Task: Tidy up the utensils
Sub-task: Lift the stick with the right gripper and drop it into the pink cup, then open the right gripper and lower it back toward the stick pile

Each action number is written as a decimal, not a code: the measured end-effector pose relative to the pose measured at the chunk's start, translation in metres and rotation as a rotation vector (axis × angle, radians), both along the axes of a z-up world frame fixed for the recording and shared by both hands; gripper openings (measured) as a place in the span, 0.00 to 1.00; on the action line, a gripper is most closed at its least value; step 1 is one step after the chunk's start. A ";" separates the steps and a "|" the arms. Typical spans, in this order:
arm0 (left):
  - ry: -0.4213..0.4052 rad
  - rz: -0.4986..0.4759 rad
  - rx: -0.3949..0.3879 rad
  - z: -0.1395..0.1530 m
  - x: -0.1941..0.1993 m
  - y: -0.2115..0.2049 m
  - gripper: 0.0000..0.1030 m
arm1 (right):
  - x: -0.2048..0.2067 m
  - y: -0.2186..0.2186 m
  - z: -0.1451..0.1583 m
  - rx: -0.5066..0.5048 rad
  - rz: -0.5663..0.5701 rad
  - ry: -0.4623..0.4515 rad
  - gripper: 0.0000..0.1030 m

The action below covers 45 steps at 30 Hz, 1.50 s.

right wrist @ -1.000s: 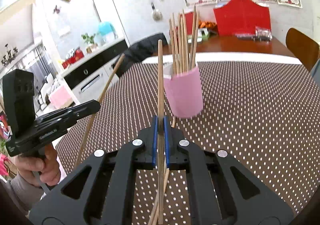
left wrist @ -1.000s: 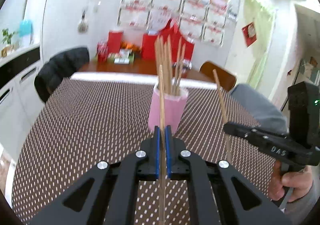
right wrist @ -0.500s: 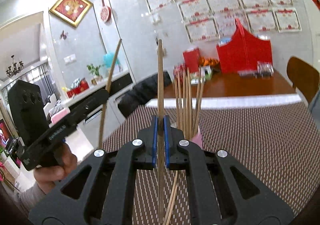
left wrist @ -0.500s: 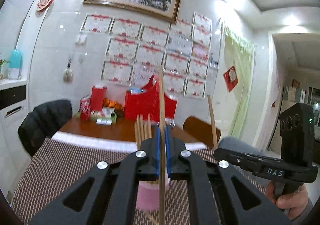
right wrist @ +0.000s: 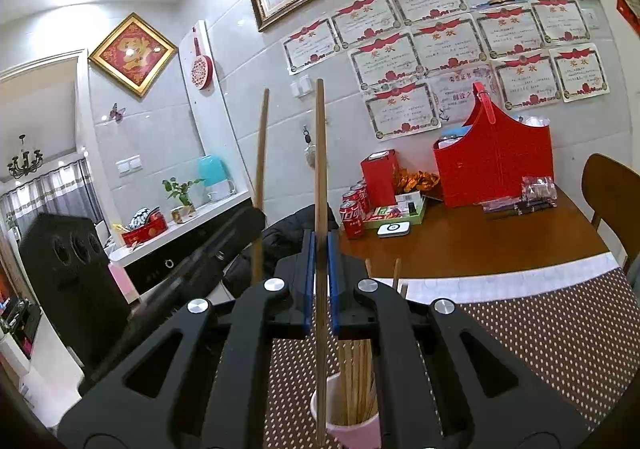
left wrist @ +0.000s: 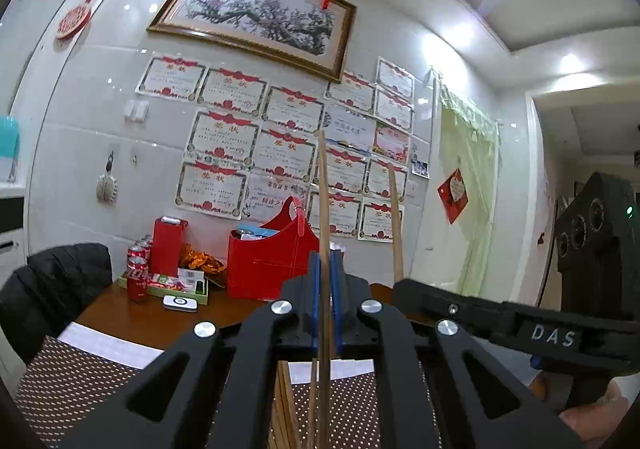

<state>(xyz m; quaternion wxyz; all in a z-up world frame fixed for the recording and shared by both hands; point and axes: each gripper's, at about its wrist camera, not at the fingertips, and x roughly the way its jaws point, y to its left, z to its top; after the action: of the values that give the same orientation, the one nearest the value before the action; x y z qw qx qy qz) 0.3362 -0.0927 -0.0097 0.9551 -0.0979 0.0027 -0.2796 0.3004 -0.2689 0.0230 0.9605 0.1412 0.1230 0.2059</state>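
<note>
My left gripper is shut on a wooden chopstick held upright. My right gripper is shut on another wooden chopstick, also upright, its lower end at the rim of the pink cup. The cup holds several chopsticks and stands on the brown dotted tablecloth. Both grippers hover close together above the cup. The right gripper shows in the left wrist view with its chopstick. The left gripper and its chopstick show in the right wrist view.
At the table's far end stand a red basket, a red box, cola cans and a white device. A black jacket hangs on a chair at the left. A wooden chair is at the right.
Both grippers have risen and come together above the cup, each still holding its chopstick. The cup has dropped below the jaws in both views.
</note>
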 end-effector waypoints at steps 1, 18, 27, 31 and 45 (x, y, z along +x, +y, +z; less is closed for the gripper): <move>0.003 0.004 -0.003 -0.004 0.005 -0.002 0.05 | 0.006 0.001 -0.001 -0.005 -0.003 -0.001 0.06; 0.087 0.046 0.026 -0.063 0.040 -0.005 0.06 | 0.049 0.009 -0.048 -0.039 0.000 0.074 0.07; 0.091 0.144 0.028 -0.056 0.010 0.029 0.79 | 0.027 -0.015 -0.042 0.047 -0.059 0.052 0.90; 0.067 0.187 0.063 -0.038 -0.014 0.042 0.87 | 0.012 -0.026 -0.029 0.066 -0.082 0.051 0.94; 0.142 0.267 0.184 -0.016 -0.098 0.064 0.92 | -0.059 -0.028 -0.029 -0.030 -0.101 0.105 0.94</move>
<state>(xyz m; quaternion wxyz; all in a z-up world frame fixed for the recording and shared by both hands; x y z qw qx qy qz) 0.2386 -0.0291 -0.0256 0.9861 -0.0291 0.0828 -0.1414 0.2413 -0.2966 -0.0058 0.9639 0.1432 0.1688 0.1477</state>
